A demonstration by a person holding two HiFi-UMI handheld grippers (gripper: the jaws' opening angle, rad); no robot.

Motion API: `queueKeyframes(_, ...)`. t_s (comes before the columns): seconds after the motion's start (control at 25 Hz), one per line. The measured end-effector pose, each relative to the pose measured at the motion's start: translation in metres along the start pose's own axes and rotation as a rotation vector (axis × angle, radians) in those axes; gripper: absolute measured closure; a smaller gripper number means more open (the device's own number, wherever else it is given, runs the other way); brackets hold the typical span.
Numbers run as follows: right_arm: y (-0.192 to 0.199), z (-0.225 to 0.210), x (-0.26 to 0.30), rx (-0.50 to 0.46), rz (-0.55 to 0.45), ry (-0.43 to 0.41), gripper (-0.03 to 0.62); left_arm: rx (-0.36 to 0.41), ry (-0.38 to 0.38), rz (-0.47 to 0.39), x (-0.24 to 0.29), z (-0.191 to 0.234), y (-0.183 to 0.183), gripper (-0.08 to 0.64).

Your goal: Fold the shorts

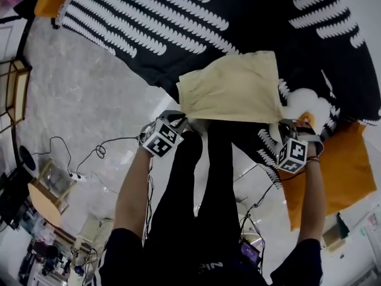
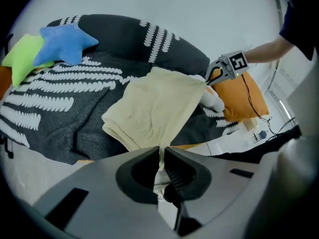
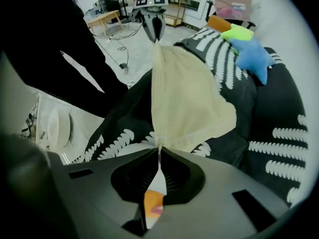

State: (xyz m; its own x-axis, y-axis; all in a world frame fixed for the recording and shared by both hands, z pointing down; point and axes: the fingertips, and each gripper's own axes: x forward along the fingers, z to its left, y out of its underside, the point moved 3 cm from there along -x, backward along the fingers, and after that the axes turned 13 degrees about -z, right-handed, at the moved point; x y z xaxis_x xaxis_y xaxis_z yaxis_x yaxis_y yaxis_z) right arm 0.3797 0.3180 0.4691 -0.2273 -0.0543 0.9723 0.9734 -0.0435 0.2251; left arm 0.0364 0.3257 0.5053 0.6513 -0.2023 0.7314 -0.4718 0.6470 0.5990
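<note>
Pale yellow cloth shorts (image 1: 232, 87) drape onto the black, white-patterned blanket (image 1: 149, 34) — my left gripper (image 1: 178, 121) is clamped on their near left corner, my right gripper (image 1: 284, 124) on the near right. They look already doubled over — I judge a further fold and laying flat remain.

The shorts (image 1: 232, 88) are lying across the bedspread's (image 1: 178, 34) near edge — the left gripper (image 1: 180, 122) and right gripper (image 1: 285, 124) pinching their near corners — with star cushions (image 2: 62, 44) sitting far behind.
</note>
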Motion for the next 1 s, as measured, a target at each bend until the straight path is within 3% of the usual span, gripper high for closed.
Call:
queueKeyframes(0.16, 0.010, 0.014, 0.023, -0.007, 0.020, -0.045, 0.566, 0.003, -0.063, 0.073, 0.016, -0.006, 0.013, 0.529)
queueKeyframes(0.24, 0.012, 0.020, 0.037, 0.036, 0.018, -0.058, 0.564, -0.068, -0.125, 0.098, 0.025, -0.006, 0.024, 0.519)
queueKeyframes(0.28, 0.013, 0.023, 0.044, 0.075, 0.014, -0.073, 0.552, -0.140, -0.141, 0.095, 0.030, -0.007, 0.027, 0.496)
queueKeyframes(0.32, 0.013, 0.026, 0.050, 0.119, 0.010, -0.099, 0.509, -0.228, -0.143, 0.081, 0.035, -0.009, 0.028, 0.439)
queueKeyframes(0.4, 0.010, 0.032, 0.060, 0.202, 0.011, -0.171, 0.332, -0.398, -0.135, 0.035, 0.042, -0.010, 0.024, 0.301)
queueKeyframes(0.48, 0.003, 0.037, 0.063, 0.252, 0.003, -0.203, 0.228, -0.520, -0.163, -0.012, 0.039, -0.007, 0.020, 0.291)
queueKeyframes(0.56, -0.003, 0.038, 0.054, 0.272, -0.032, -0.158, 0.157, -0.613, -0.225, -0.042, 0.033, -0.007, 0.024, 0.291)
queueKeyframes(0.72, -0.015, 0.019, 0.022, 0.252, -0.109, -0.069, 0.138, -0.720, -0.317, -0.122, 0.027, 0.003, 0.037, 0.293)
queueKeyframes(0.88, -0.025, -0.020, 0.003, 0.183, -0.153, -0.013, 0.184, -0.719, -0.389, -0.174, 0.014, 0.022, 0.027, 0.318)
queueKeyframes(1.0, -0.038, -0.061, 0.000, 0.280, -0.212, 0.065, 0.217, -0.685, -0.402, -0.189, 0.002, 0.031, 0.017, 0.322)
